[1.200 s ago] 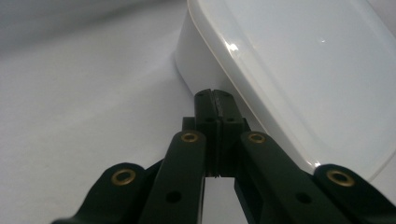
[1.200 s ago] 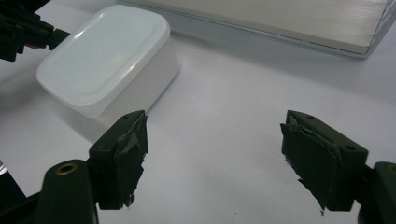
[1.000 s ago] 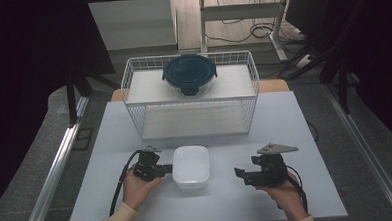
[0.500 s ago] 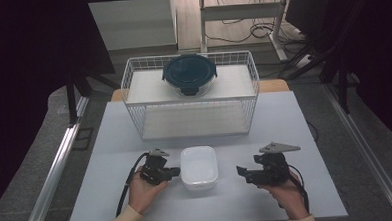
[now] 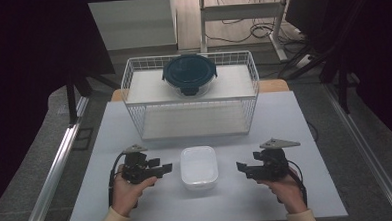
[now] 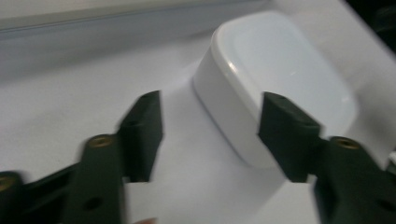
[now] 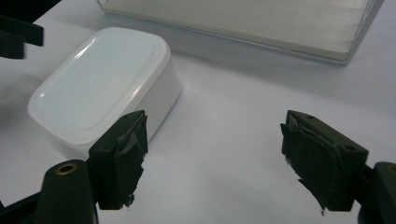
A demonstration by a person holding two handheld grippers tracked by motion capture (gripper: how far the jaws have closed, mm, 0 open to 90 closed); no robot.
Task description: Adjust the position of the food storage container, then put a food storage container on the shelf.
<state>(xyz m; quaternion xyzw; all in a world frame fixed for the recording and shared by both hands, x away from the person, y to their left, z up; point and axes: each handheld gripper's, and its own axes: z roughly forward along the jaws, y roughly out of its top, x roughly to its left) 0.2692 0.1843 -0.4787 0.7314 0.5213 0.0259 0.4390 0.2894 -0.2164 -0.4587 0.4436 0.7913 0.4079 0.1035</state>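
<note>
The left gripper (image 5: 167, 167) has just been opening, nothing between its jaws, having released the white lidded container (image 5: 199, 166) just ahead. The right gripper (image 5: 240, 168) waits beside it, jaws apart and empty, likely ready to steady it.

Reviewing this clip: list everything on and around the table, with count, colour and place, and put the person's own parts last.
white container: 1, white, lidded, near middle of the table between the two grippers, touched by neither.
wire rack: 1, white, two levels, far half of the table.
round container: 1, dark blue-green lid, on the rack's upper level.
table: 1, white top.
shelving frame: 1, pale, on the floor beyond the table, cables beside it.
left gripper: 1, black, left of the white container, jaws just opened, nothing between them.
right gripper: 1, black, right of it, jaws open.
hands: 2, cream sleeves, near edge.
</note>
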